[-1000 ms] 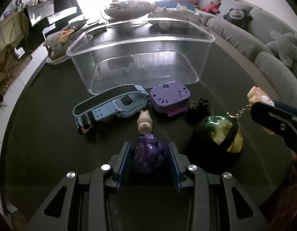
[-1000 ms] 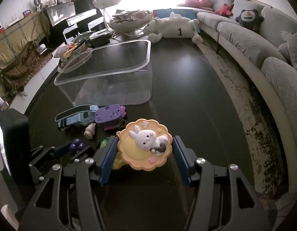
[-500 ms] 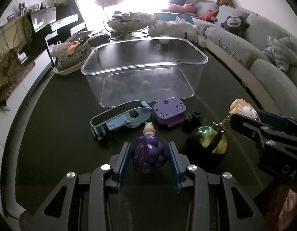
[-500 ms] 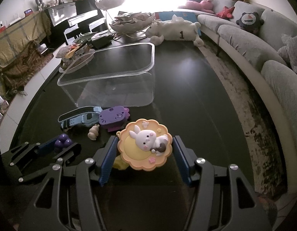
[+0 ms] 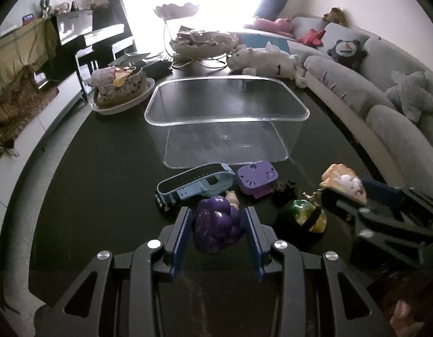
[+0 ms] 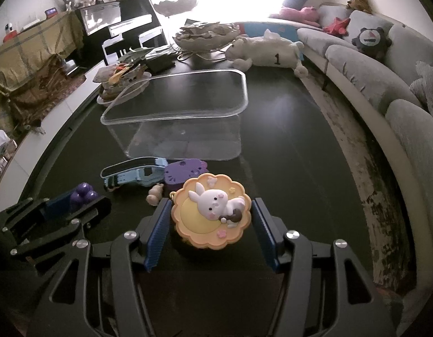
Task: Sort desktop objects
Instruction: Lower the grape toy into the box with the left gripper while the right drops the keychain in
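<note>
My left gripper [image 5: 216, 226] is shut on a purple grape toy [image 5: 216, 229] and holds it above the dark table. My right gripper [image 6: 211, 221] is shut on an orange rabbit charm [image 6: 212, 214]; a green-yellow ball [image 5: 307, 216] hangs under it on a chain. The clear plastic bin [image 5: 226, 120] stands ahead, empty. In front of it lie a blue watch [image 5: 194, 186], a purple cat-face box [image 5: 257, 179], a small beige figure [image 6: 155, 195] and a small black piece [image 5: 285, 188].
A plate of snacks [image 5: 119, 91] stands left of the bin. A wire fruit bowl [image 5: 201, 43] and a white plush [image 5: 268, 61] lie behind it. A grey sofa [image 5: 385, 112] runs along the right. The table edge curves at left.
Both grippers have risen and drawn back with their toys. The ball has lifted off the table. The bin and table items now look farther away.
</note>
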Demonstrator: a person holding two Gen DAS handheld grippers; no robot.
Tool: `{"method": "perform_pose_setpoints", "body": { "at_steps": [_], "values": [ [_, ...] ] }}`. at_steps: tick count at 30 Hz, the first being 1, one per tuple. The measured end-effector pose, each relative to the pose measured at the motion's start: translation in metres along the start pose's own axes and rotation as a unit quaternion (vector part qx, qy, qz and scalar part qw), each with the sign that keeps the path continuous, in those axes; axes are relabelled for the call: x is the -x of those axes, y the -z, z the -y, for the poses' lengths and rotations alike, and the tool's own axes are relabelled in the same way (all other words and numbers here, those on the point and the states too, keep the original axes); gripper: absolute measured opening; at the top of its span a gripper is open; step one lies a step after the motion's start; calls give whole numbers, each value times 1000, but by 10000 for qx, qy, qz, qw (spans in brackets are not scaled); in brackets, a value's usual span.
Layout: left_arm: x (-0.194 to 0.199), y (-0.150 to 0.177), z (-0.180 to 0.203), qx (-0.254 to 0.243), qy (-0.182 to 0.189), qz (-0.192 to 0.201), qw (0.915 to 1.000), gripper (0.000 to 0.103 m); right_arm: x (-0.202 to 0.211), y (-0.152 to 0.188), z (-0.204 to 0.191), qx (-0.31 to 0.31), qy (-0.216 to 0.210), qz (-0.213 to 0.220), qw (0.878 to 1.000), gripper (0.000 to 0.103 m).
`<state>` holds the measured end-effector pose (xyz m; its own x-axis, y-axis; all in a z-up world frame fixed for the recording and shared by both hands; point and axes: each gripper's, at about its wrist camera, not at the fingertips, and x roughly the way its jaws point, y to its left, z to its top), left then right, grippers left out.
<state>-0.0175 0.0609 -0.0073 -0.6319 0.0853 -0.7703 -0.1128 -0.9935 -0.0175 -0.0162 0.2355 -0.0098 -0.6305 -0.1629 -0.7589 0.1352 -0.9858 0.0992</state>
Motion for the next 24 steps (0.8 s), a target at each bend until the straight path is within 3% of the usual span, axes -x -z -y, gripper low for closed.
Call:
{"method": "perform_pose_setpoints", "body": {
  "at_steps": [15,24],
  "values": [
    [12,-17,-15,146,-83,206,9996,35,3,-20,-23,212,-41,126,9997,55],
    [20,-57,-20,44,-86,513,9986,35,9,-55,-28,280,-98,298,9991,55]
  ]
}}
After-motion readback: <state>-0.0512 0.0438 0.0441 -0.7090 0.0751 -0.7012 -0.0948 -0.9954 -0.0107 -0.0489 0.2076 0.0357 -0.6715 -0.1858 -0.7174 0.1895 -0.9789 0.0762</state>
